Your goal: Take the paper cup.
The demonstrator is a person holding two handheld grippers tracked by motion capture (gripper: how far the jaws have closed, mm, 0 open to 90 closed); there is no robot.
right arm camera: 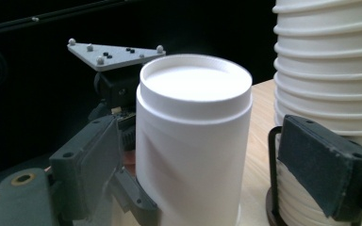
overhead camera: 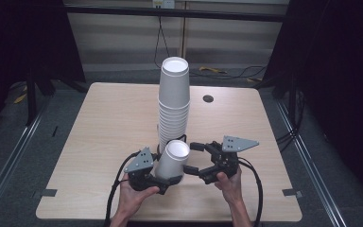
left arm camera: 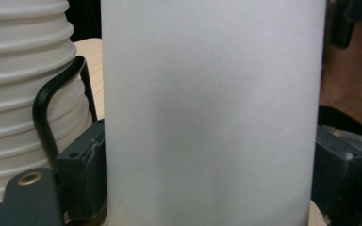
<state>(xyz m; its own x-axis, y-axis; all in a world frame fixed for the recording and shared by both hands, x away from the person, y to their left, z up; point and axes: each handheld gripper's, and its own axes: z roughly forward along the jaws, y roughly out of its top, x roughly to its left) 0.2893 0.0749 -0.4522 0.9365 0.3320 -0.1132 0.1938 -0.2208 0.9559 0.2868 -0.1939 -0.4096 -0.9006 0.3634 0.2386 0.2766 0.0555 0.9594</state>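
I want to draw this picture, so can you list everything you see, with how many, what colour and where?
Stack of paper cups: one tall stack, white, upside down, middle of the table.
Single paper cup: one, white, upside down, in front of the stack, between the grippers.
Table: one, light wood, centre of the room.
Round cable hole: one, dark, far right part of the tabletop.
Left gripper: one, black with a grey plate, shut on the single paper cup.
Right gripper: one, black with a grey plate, open beside the cup.
Hands: two, holding the grippers at the near edge.
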